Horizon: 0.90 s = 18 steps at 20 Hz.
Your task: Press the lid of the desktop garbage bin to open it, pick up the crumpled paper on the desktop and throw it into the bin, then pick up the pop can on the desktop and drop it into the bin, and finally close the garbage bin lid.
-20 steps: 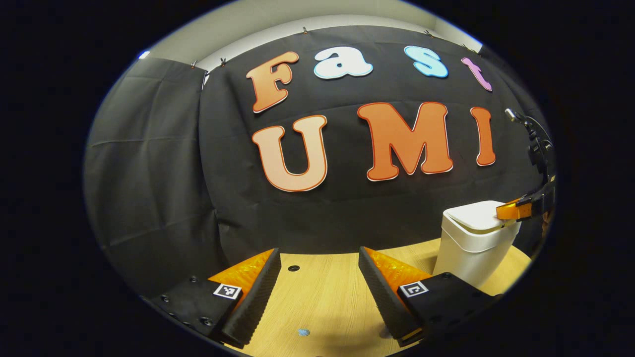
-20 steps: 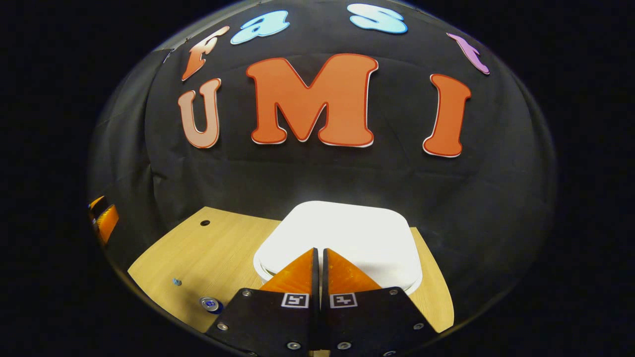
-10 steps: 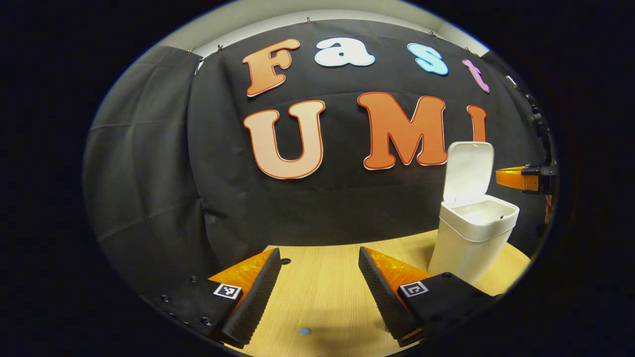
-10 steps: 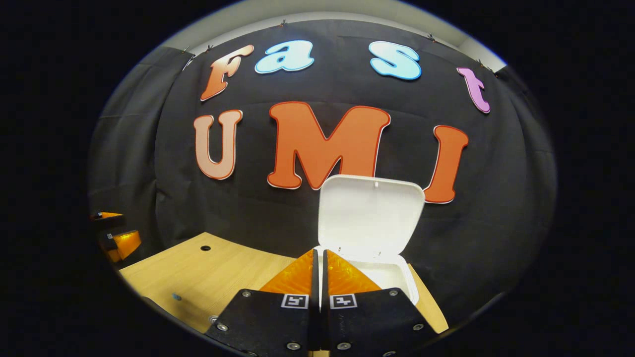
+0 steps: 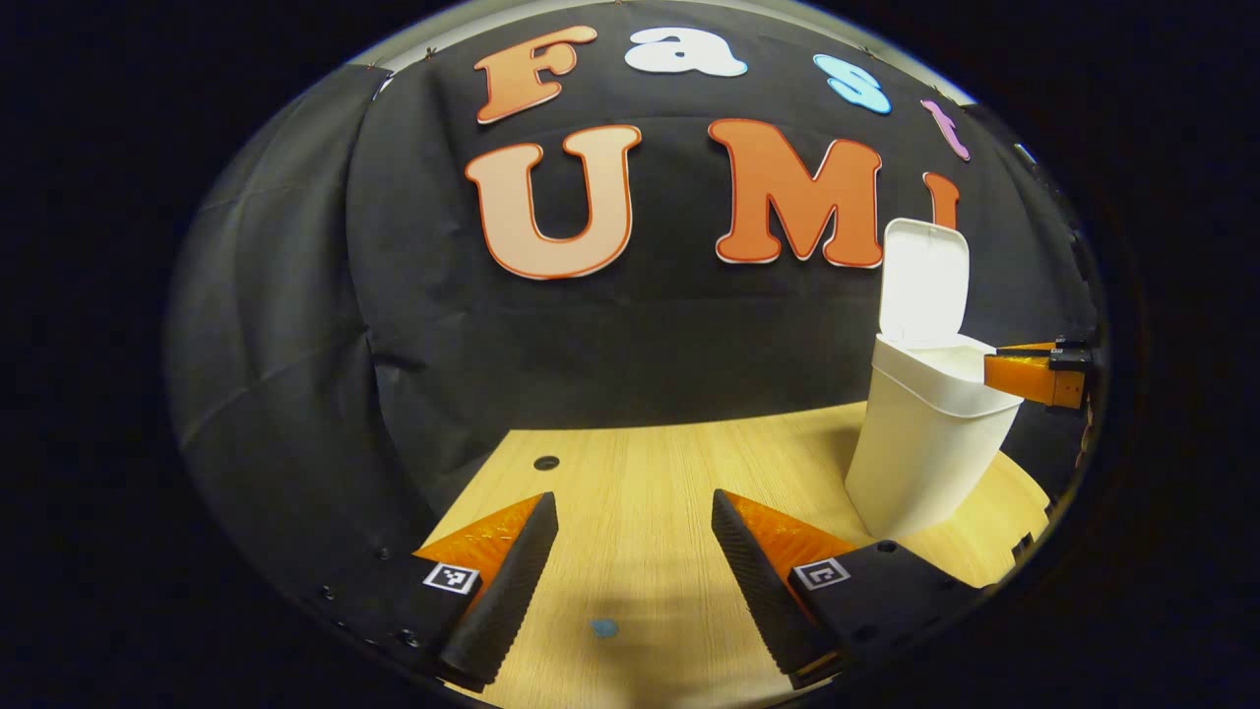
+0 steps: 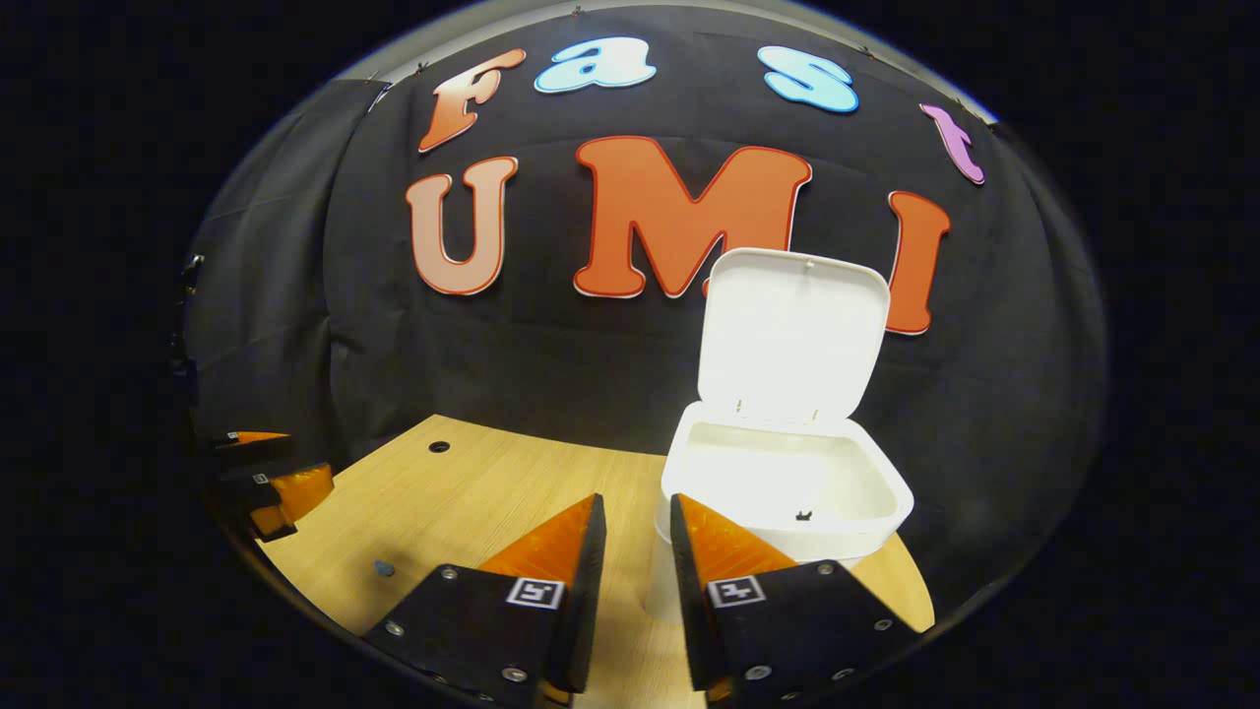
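Right gripper view: the white plastic desktop bin (image 6: 787,492) is seen with its hinged lid (image 6: 792,335) raised. The right hand-held gripper (image 6: 635,551) is slightly parted and empty; the left hand-held gripper (image 5: 630,561) is wide apart and empty above the wooden worktop (image 5: 640,473). Paper or can is judged next, neither located.

bin (image 6: 787,492) on the desk (image 6: 472,492) before the wall, lid (image 6: 792,335) upright behind, perhaps a sticker (image 5: 603,627) left

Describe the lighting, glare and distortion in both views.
Right gripper view: the open lid and the bin interior glare to near white; the table edge bows. Left gripper view: the lid glows, a soft shadow lies on the table, and the wall curves.
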### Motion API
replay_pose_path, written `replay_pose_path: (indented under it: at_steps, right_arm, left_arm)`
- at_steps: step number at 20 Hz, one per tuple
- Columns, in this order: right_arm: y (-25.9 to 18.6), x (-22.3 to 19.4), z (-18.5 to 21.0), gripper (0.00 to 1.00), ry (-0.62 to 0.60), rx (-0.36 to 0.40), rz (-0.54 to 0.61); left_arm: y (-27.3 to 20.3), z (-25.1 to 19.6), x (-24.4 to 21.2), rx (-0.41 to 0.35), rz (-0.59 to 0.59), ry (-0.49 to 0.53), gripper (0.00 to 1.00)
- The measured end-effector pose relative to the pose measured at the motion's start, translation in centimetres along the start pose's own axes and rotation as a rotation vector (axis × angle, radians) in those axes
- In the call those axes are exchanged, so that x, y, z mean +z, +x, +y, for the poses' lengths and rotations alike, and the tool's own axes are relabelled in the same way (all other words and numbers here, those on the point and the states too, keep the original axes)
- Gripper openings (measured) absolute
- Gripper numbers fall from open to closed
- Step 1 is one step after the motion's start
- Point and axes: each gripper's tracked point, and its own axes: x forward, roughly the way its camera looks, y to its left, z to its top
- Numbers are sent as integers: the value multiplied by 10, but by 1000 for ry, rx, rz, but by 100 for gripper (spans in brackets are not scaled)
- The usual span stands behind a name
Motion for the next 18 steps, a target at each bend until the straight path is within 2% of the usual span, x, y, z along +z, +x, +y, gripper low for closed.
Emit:
replay_pose_path:
  at_steps: [1, 2, 3, 5, 10, 11, 12, 17, 18]
  right_arm:
    - [-2, -10, 6, 53, -6, 15, 18]
    - [-4, -18, 13, 60, -11, 33, 37]
    - [-5, -28, 21, 65, -16, 54, 57]
    - [-6, -45, 36, 81, -22, 86, 97]
    - [-8, -86, 61, 93, -43, 124, 191]
    - [-9, -93, 65, 95, -53, 128, 202]
    - [-10, -99, 67, 95, -62, 131, 215]
    - [-13, -136, 82, 96, -65, 133, 275]
    - [-12, -141, 84, 97, -59, 132, 285]
  left_arm:
    - [2, -3, -10, -15, 30, -5, 96]
    - [3, -4, -19, -28, 60, -10, 96]
    - [5, -6, -29, -39, 88, -17, 100]
    - [7, -9, -47, -60, 141, -28, 100]
    - [17, -11, -87, -86, 255, -59, 100]
    - [17, -13, -95, -91, 281, -62, 96]
    - [19, -15, -105, -98, 306, -65, 100]
    - [30, -8, -152, -94, 426, -52, 100]
    - [31, -6, -158, -96, 448, -50, 96]
